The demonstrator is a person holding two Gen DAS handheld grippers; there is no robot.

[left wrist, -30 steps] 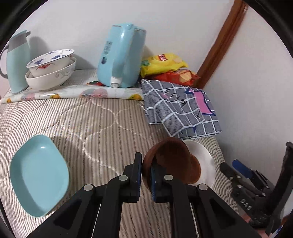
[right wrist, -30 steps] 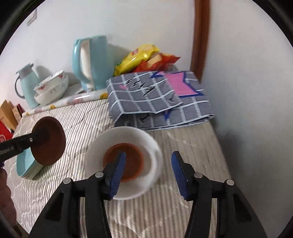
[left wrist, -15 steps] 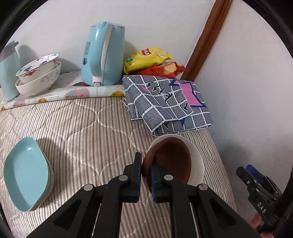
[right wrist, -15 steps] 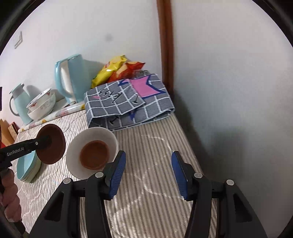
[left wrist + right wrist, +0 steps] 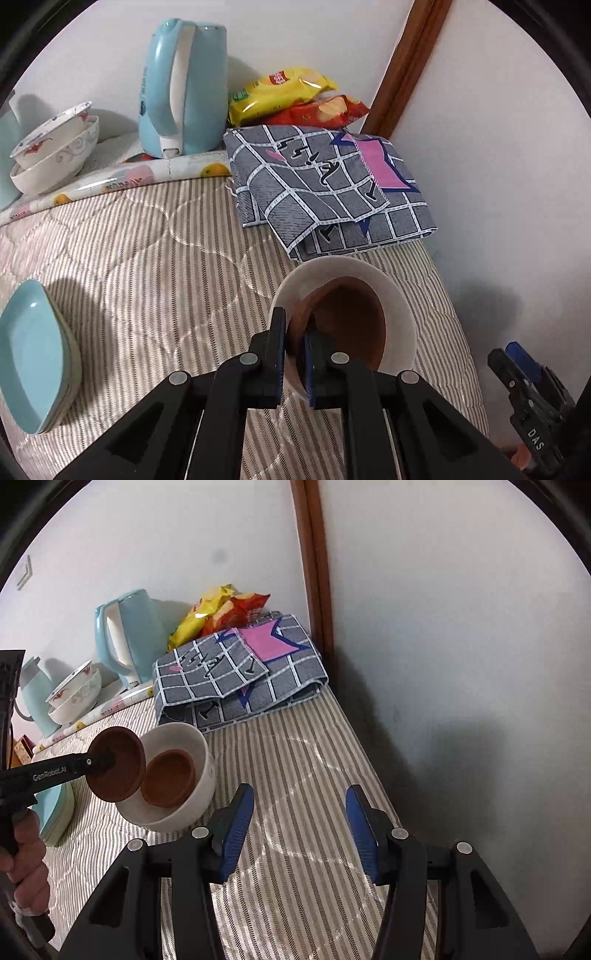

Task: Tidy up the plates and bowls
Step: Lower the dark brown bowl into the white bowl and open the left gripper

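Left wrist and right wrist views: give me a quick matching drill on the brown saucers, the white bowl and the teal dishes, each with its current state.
Things:
1. brown saucer
2. second brown saucer
3. white bowl
4. teal dishes

States:
a. stacked at the left side of the mattress
b. lying inside the white bowl
c. pinched at its rim by the left gripper
d. standing in front of the folded checked cloth

Pairs: 1-c, 2-b, 3-d, 4-a

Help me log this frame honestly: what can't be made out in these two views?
- Left wrist view: second brown saucer behind the held brown saucer; not separable.
- Left wrist view: white bowl near rim hidden by left gripper.
- Right wrist view: teal plates mostly hidden by that gripper; count unclear.
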